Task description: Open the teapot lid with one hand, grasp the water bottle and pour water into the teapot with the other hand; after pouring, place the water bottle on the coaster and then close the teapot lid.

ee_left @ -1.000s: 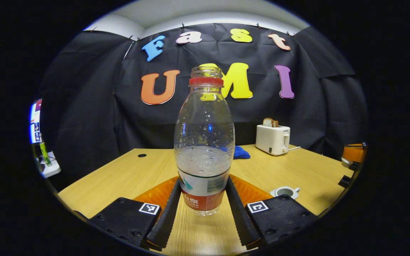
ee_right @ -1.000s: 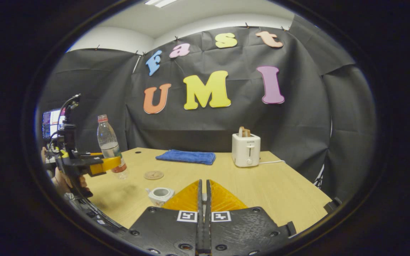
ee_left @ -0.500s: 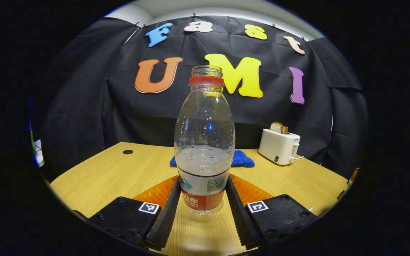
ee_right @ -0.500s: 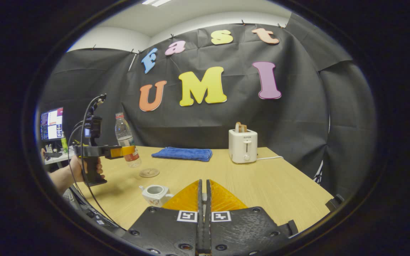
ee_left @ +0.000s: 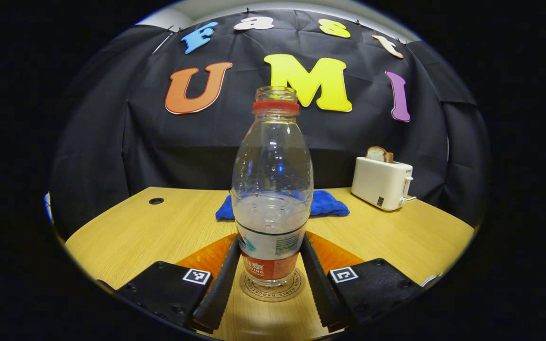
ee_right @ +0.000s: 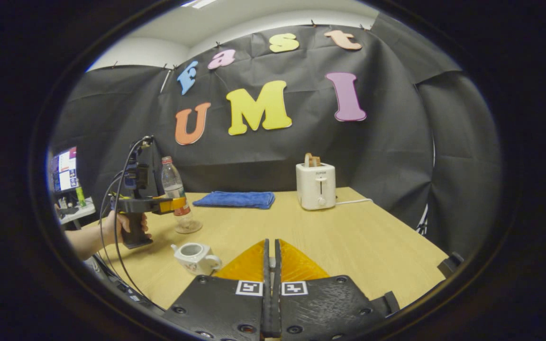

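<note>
Left gripper (ee_left: 269, 279) clamps the bottle (ee_left: 272, 189) over the coaster (ee_left: 271, 288) — not released; right gripper (ee_right: 271, 265) pinched shut, its contents hidden; teapot (ee_right: 193, 255) near the tabletop's front edge, lidless.

In the left gripper view, the water bottle (ee_left: 272, 189) hides the middle of the blue cloth (ee_left: 326, 204) lying on the far side of the table, and its base covers the centre of the coaster (ee_left: 271, 290); whether the base touches the coaster cannot be told. In the right gripper view, the right gripper (ee_right: 271, 265) presses on something small, mostly hidden between its fingers. The teapot (ee_right: 194, 256) print is too small to make out.
</note>
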A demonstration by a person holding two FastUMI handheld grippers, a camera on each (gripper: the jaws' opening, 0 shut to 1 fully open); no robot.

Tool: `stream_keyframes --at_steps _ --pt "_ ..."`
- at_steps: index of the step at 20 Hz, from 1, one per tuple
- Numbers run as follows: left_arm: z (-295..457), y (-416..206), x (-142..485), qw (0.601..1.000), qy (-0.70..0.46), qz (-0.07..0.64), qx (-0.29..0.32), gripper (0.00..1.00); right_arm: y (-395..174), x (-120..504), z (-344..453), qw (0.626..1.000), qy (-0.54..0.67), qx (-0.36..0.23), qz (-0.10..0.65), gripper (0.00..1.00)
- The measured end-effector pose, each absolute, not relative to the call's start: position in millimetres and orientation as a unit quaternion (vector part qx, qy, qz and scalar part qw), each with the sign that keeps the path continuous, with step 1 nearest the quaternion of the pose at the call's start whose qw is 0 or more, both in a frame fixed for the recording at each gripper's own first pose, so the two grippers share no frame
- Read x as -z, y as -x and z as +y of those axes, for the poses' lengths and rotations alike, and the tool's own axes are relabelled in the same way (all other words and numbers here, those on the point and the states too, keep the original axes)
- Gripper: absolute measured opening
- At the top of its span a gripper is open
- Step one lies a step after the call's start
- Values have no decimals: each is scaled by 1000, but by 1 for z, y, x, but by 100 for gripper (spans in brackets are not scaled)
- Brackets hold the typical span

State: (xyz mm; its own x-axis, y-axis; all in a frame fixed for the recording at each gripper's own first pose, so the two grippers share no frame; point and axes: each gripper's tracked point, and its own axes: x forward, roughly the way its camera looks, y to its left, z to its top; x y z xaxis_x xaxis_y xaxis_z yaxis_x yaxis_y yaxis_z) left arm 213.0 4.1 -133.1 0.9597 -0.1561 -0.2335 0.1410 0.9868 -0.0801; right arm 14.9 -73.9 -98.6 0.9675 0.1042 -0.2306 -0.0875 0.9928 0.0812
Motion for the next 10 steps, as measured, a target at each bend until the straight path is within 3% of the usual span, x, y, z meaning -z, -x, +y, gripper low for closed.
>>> stream_keyframes --at_steps 10 --pt "2 -221 150 988 28 137 70 78 -18 105 -80 991 -35 -42 124 0"
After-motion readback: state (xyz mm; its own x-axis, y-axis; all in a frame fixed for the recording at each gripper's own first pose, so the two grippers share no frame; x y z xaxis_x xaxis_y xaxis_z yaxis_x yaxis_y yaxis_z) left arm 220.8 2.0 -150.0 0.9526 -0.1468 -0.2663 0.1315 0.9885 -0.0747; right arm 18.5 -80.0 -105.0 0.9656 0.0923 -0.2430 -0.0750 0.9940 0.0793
